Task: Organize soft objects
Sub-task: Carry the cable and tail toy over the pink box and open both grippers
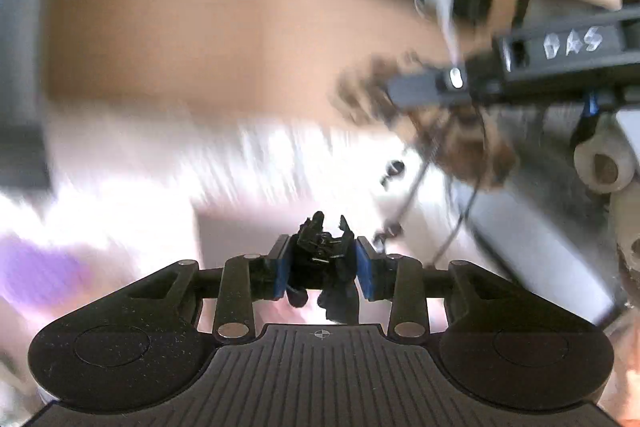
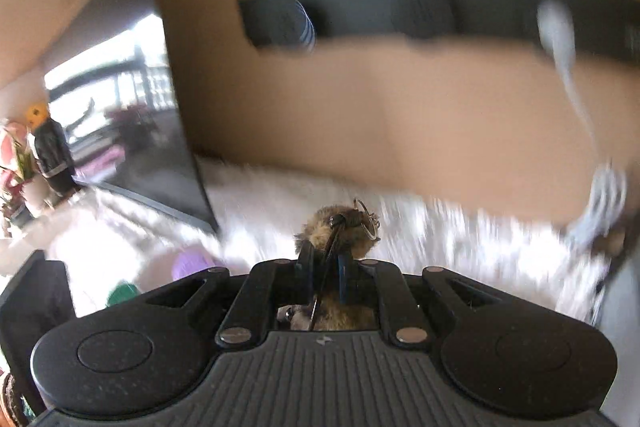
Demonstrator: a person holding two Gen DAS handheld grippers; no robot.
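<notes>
- Cardboard box [image 2: 300, 115]: fills the upper half of both views, with a dark hand slot [image 2: 420, 11] in its wall; judged to be where the soft things go, though its open top is not in view; risk: an arm swung at this blurred pace could clip the wall or miss the opening, and the toy would land outside.
- White furry rug [image 2: 280, 195]: lies under the box; a purple ball [image 2: 192, 263] and a green ball [image 2: 122, 293] rest on it at lower left of the right wrist view; risk: anything dropped sinks into the pile, which makes a clean re-grip harder.
- Right claw [image 2: 325, 273]: nearly together, clamped on the brown furry toy [image 2: 340, 227]; the toy's head stands above the fingertips, its body hangs below between the arms; in the left wrist view the same toy dangles under the right claw's finger; risk: fur compresses, so the pinch may hold pile rather than body and slip mid-swing.
- Left claw [image 1: 322, 269]: blue pads [image 1: 280, 275] wide apart with a small black soft thing [image 1: 320, 259] between them; it fills most of the gap; cannot tell if both pads press it; judged loosely held at best; risk: it falls free before reaching the box.
- Metal key ring and cord [image 2: 366, 217]: fixed at the toy's head, cord running down between the fingers; risk: ring snags on the slot edge or on the left claw, as both claws are near each other.
</notes>
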